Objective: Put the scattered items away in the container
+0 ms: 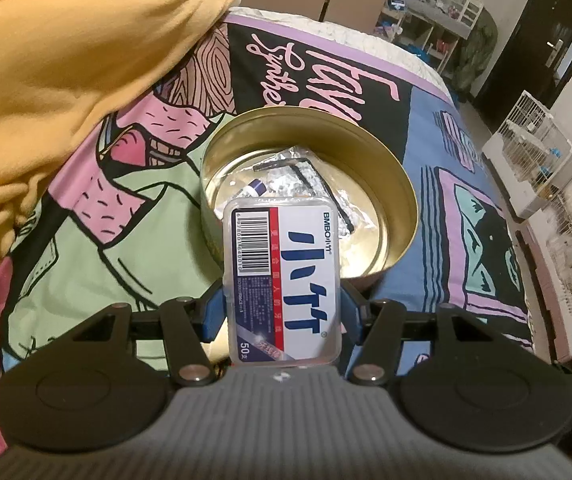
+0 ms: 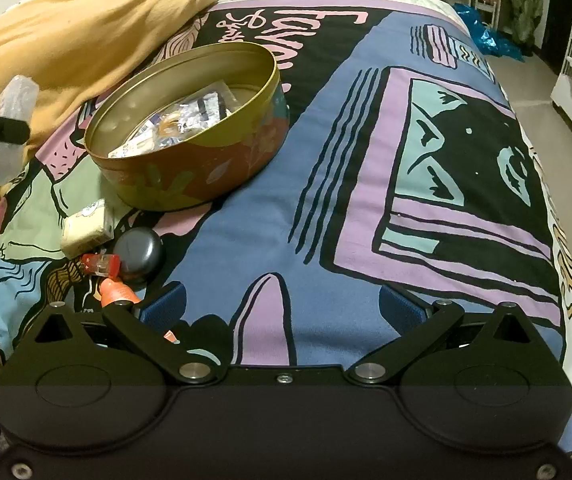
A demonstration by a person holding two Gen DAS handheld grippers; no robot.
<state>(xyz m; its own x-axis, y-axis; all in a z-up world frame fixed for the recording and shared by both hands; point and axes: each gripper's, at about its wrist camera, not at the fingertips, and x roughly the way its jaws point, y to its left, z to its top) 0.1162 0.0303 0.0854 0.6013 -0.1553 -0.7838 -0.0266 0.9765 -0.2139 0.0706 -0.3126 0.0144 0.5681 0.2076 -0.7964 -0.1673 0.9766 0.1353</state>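
In the left wrist view, a flat clear plastic box [image 1: 284, 280] with rounded corners, a barcode and a blue-and-white label is pinched by the left gripper [image 1: 282, 312] between its blue pads. The box is held just above the near rim of a round metal tin [image 1: 397, 184], whose inside is shiny and gold-coloured. Inside the tin, crinkled silver foil packets [image 1: 309, 176] and a thin black bent key [image 1: 286, 162] are seen. The tin stands on a bed [image 1: 86, 208] covered with a smooth printed cloth of pink, green, blue and black. A soft yellow blanket [image 1: 66, 60] is piled on the left. White wire cages [image 1: 545, 160] are seen on the floor at the right.

In the right wrist view, the right gripper [image 2: 282, 308] is spread wide and nothing is between its pads. The tin [image 2: 190, 172] is shown with a painted reddish outer wall. Near it on the cloth lie a small cream packet [image 2: 86, 228], a dark rounded case [image 2: 140, 250], a red clear clip [image 2: 100, 264] and an orange tube [image 2: 116, 292].
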